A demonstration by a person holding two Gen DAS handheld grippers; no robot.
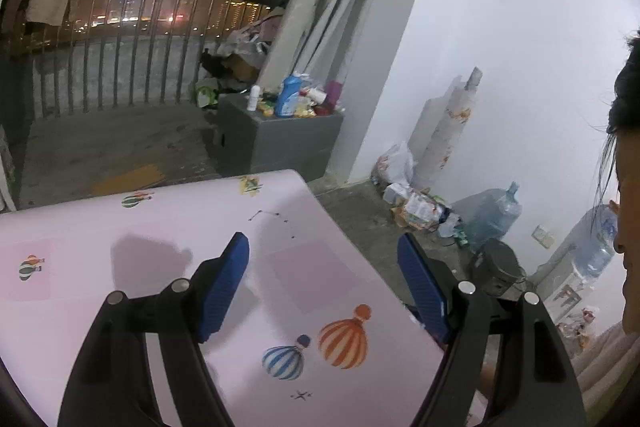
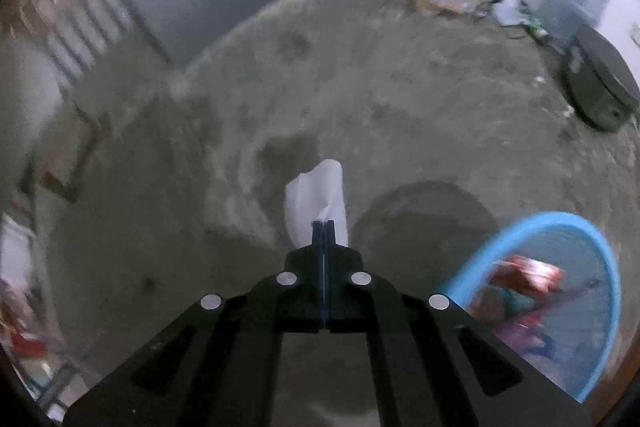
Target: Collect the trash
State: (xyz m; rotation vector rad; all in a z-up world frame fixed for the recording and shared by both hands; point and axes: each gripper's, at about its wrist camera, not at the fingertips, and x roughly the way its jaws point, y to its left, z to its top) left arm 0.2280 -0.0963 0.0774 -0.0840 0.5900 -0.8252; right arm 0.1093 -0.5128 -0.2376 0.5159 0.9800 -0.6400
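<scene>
In the right wrist view my right gripper (image 2: 323,223) is shut on a white crumpled tissue (image 2: 316,195), which hangs beyond the fingertips above the stained concrete floor. A blue-rimmed bin (image 2: 548,223) with colourful wrappers inside stands low at the right of that view. In the left wrist view my left gripper (image 1: 324,247) is open with nothing between its blue pads (image 1: 224,287). It hovers over a pink table top (image 1: 100,287) printed with hot-air balloons.
A grey box (image 1: 280,139) heaped with bottles and packets stands by a white pillar. Bags and wrappers (image 1: 416,207) lie along the wall beside large water jugs (image 1: 492,215). A dark round appliance (image 2: 600,87) sits on the floor. A person's head (image 1: 628,187) shows at the right edge. A railing (image 1: 120,47) closes the far side.
</scene>
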